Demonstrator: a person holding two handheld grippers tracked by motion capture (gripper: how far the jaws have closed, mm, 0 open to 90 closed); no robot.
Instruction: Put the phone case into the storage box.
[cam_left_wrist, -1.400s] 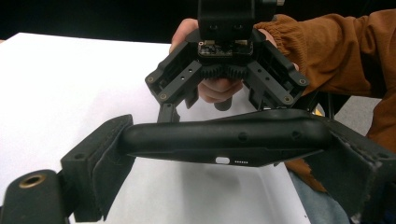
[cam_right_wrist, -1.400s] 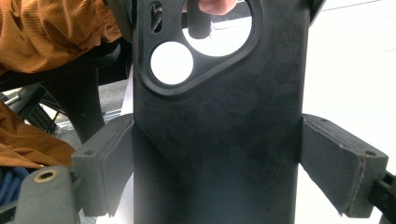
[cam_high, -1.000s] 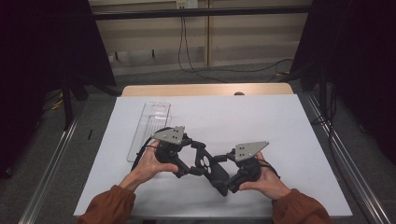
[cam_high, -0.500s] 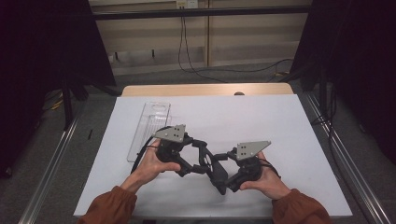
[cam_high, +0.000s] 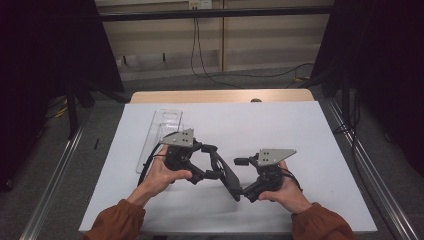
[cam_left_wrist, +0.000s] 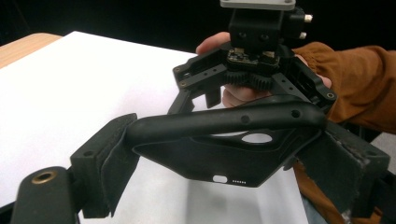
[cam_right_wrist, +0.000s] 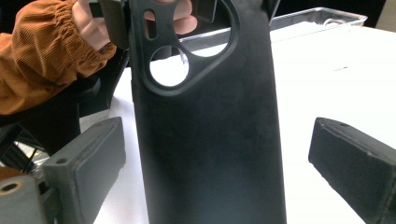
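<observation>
while clamped in the left tongs (cam_left_wrist: 224, 172), phone case (cam_right_wrist: 210, 140) between parted right tongs (cam_right_wrist: 219, 168)

One marking shows: a small line of pale lettering on the inner face of the black phone case (cam_left_wrist: 219, 158), just beside its oval cut-out in the left gripper view. It is too small and blurred to read. Nothing else carries legible text.

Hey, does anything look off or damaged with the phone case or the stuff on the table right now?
One oddity: the pad on the left hand-held gripper looks frayed and peels away where it clamps the black phone case. The case itself looks intact, and the clear tray lies flat on the table.
</observation>
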